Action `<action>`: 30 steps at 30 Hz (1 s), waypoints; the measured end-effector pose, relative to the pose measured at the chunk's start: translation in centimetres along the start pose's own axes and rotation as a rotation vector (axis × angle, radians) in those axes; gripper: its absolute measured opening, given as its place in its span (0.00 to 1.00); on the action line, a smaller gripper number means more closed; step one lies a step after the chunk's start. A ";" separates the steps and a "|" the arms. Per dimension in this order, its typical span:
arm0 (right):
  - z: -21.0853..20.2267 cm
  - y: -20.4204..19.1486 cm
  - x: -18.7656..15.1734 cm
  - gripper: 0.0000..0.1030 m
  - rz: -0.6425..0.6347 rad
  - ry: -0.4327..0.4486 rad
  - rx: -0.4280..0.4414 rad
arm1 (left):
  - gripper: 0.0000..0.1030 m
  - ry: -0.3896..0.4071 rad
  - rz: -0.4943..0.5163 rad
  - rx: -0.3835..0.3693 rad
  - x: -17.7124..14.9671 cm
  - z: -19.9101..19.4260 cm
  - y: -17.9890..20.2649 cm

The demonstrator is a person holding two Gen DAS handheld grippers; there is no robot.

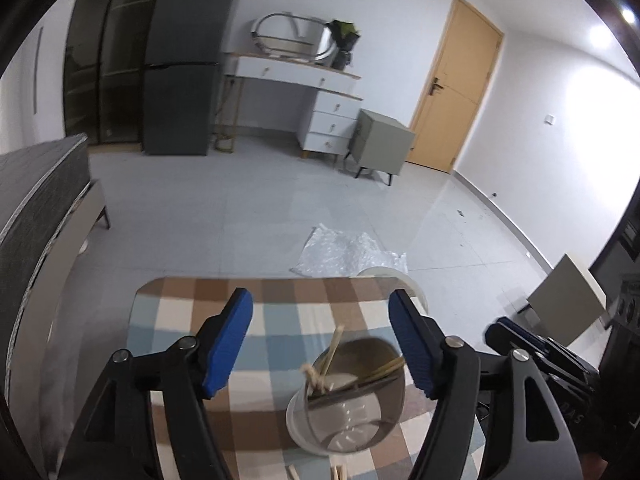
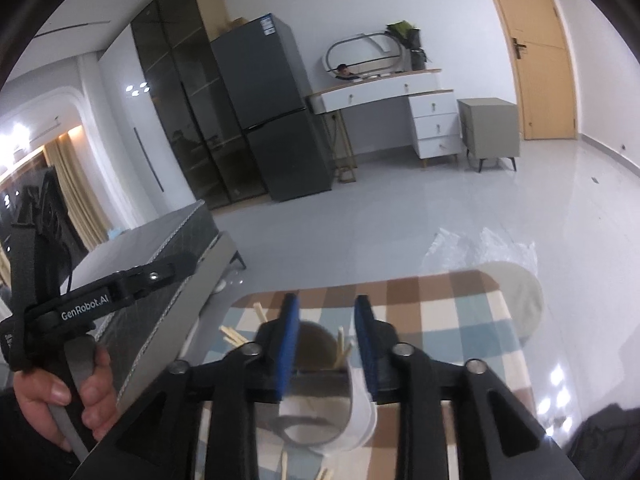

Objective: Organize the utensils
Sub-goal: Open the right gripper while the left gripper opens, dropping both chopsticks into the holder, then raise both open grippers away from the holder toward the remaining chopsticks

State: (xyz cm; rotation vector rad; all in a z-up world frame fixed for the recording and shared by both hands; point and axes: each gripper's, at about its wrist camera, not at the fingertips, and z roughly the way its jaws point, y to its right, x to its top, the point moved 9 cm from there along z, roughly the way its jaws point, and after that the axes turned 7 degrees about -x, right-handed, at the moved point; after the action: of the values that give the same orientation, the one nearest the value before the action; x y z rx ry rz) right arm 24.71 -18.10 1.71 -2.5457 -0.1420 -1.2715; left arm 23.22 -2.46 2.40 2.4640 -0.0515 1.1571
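Chopsticks (image 1: pixel 334 350) already stand in the holder (image 1: pixel 348 396), several of them, leaning on its rim. My left gripper (image 1: pixel 320 344) is spread wide with nothing in it, poised over the holder. My right gripper (image 2: pixel 327 344) is parted narrowly and I see nothing between its pads (image 2: pixel 290 344); the holder sits just under it. A few sticks (image 1: pixel 338 472) lie loose on the checked table (image 1: pixel 280 312) by the near edge, so I judge most is done, those remaining.
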 end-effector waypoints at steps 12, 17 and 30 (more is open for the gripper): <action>-5.8 -1.1 -2.2 0.61 -0.001 0.059 -0.003 | 0.79 0.026 -0.029 0.094 -3.2 -4.7 -0.1; -7.3 -1.6 -3.2 0.66 -0.003 0.073 -0.012 | 0.84 0.054 -0.017 0.129 -3.9 -6.2 -0.1; -9.5 -1.1 -7.1 0.86 0.017 0.076 -0.050 | 0.95 0.085 0.013 0.192 -6.8 -8.0 0.6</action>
State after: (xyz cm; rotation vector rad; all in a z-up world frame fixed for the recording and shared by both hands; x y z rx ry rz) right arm 12.91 -19.63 1.66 -2.5304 -0.0737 -1.3796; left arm 12.79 -0.87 2.11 2.5785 0.0718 1.3274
